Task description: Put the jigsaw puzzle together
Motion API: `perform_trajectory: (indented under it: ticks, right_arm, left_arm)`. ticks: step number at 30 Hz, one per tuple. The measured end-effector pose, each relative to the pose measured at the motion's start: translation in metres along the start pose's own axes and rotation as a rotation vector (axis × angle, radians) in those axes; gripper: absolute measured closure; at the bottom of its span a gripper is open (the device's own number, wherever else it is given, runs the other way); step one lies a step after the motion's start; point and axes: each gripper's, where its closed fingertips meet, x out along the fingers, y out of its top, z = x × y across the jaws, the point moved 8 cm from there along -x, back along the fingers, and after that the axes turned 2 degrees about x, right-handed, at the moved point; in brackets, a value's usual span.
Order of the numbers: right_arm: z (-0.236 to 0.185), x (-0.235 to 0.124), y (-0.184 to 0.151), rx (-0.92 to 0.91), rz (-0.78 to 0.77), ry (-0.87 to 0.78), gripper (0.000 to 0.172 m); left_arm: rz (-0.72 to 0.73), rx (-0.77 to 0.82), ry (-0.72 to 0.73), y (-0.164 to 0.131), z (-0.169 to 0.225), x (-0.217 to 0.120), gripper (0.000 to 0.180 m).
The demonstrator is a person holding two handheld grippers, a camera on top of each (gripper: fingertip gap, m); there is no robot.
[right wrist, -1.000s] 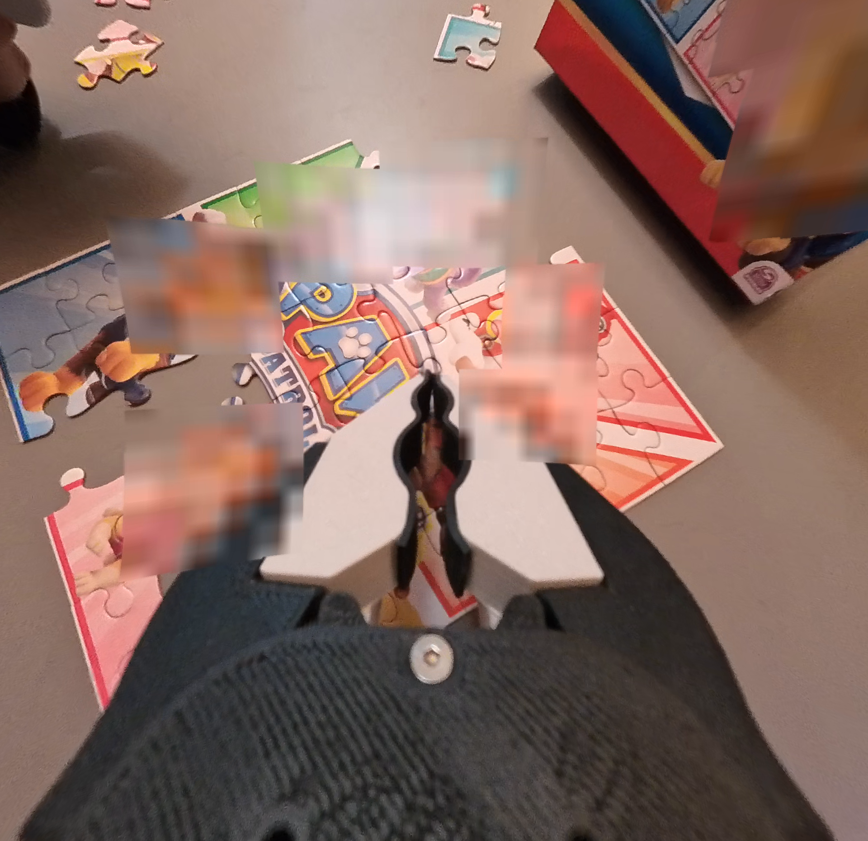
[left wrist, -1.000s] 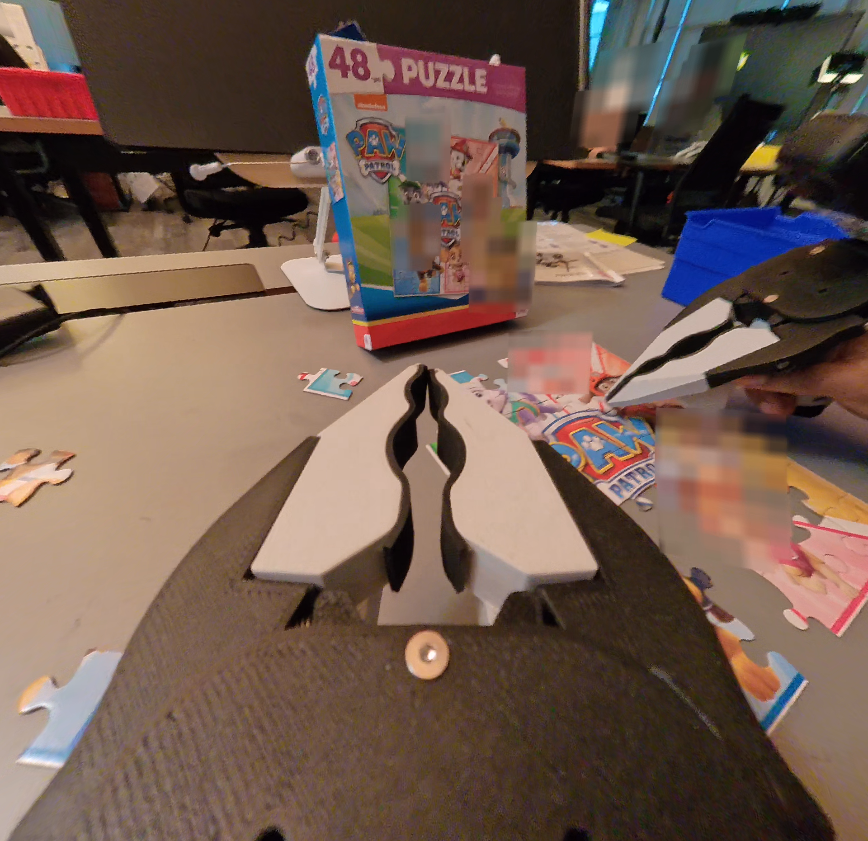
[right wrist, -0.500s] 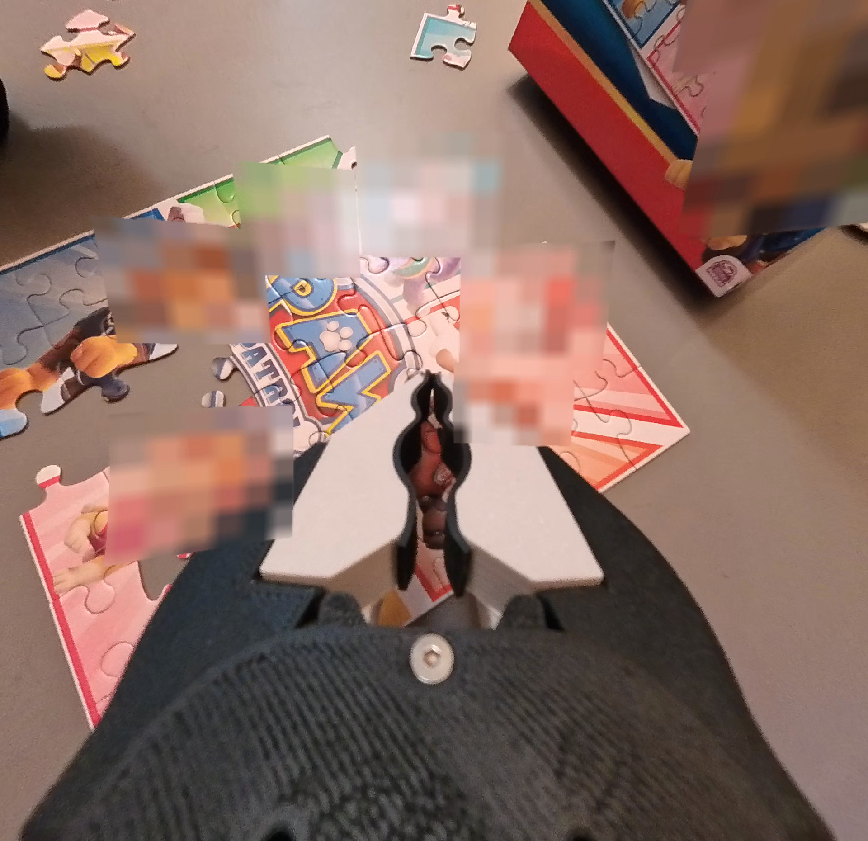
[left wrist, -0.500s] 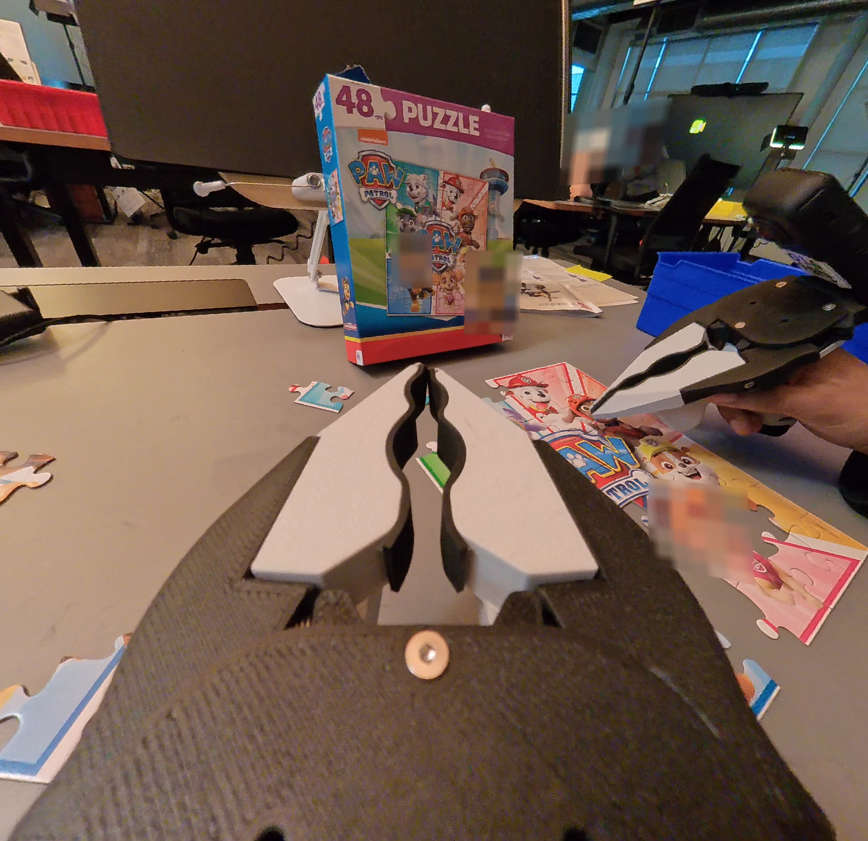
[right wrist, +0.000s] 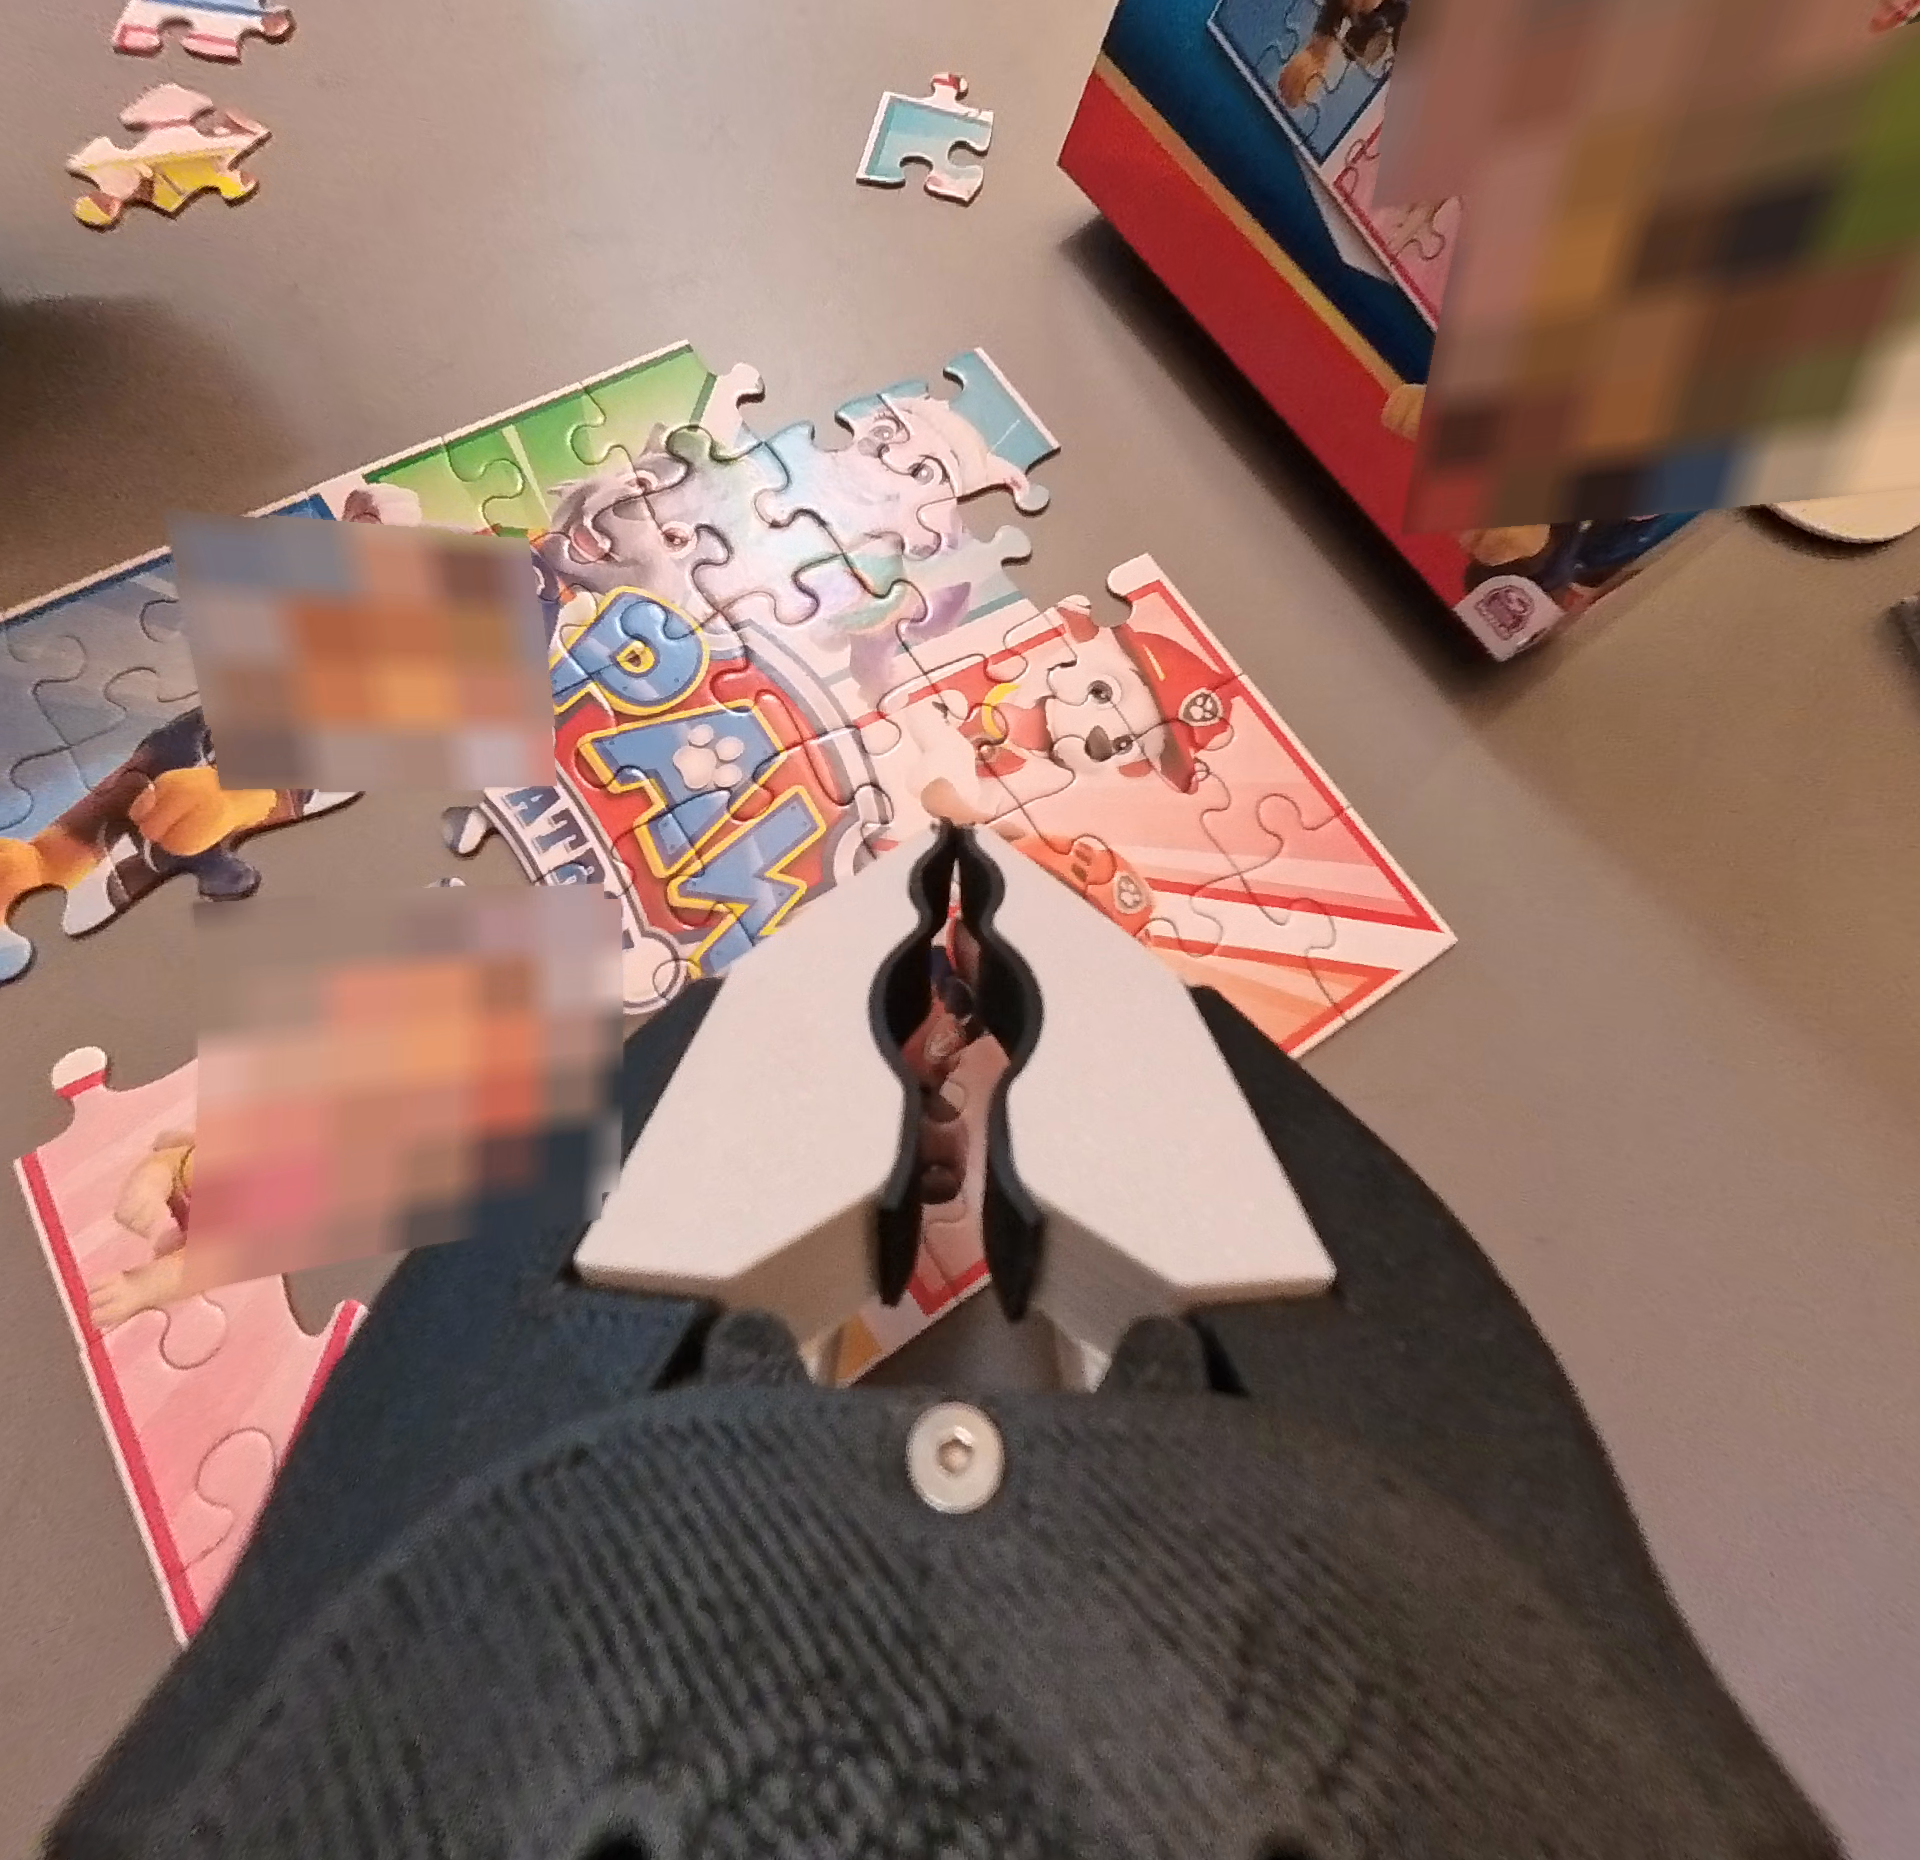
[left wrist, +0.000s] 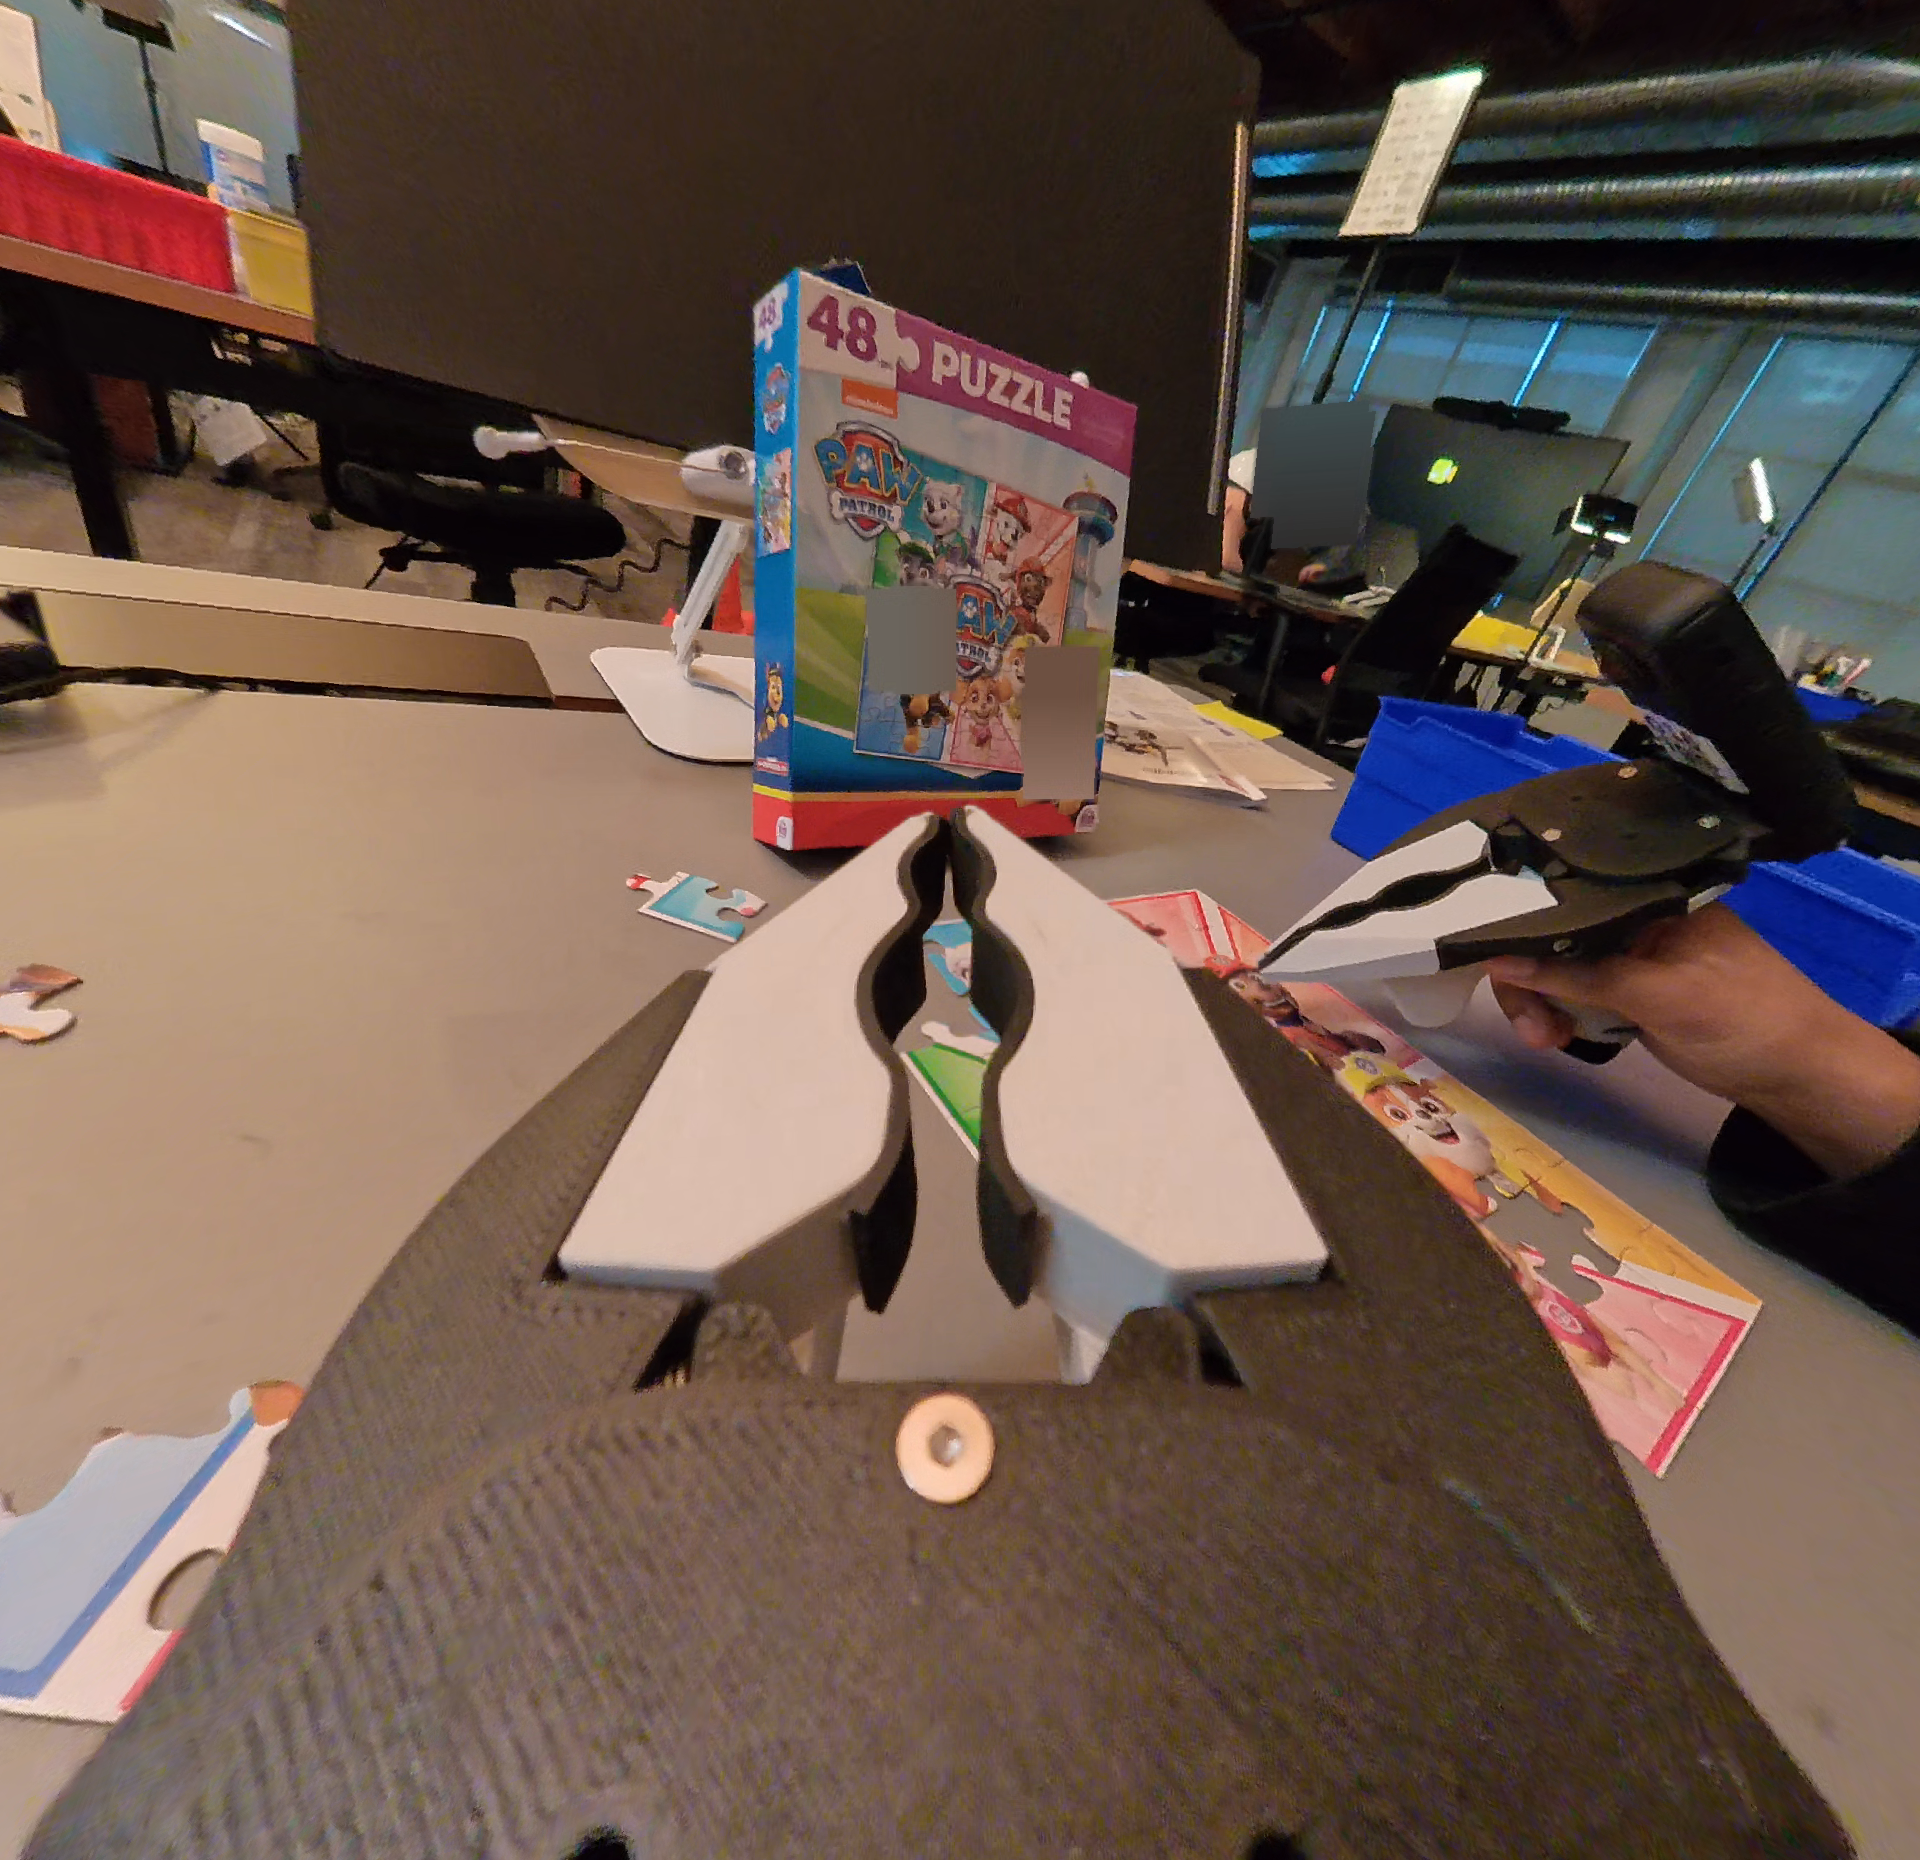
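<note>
Bare grey table left of the left fingers; ahead, upright puzzle box; right, assembled puzzle and other gripper.

Each hand-held gripper has a broad black body with a ribbed, woven-looking printed texture, widening toward the camera. A single round silver screw sits on the centre line of the left hand-held gripper; the right hand-held gripper carries the same screw. The fingers are flat, pale grey wedges tapering to a point, lined inside with wavy black pads. Seen from the side, the right one has a thick black handle. The person's hand ends in a dark sleeve.
</note>
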Motion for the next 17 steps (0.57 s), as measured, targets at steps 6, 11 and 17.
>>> perform_trajectory:
  ticks: [6,11,17]
  right_arm:
    - [0.002,0.000,0.000,0.012,0.022,0.001,0.172]
    - [0.004,-0.002,0.001,0.019,0.039,-0.004,0.172]
    - [0.005,-0.005,0.002,0.024,0.052,-0.014,0.172]
  left_arm:
    - [0.125,0.040,0.173,0.015,-0.020,-0.015,0.168]
    - [0.202,-0.093,0.296,0.022,-0.050,-0.031,0.143]
    - [0.189,-0.049,0.286,0.021,-0.043,-0.028,0.142]
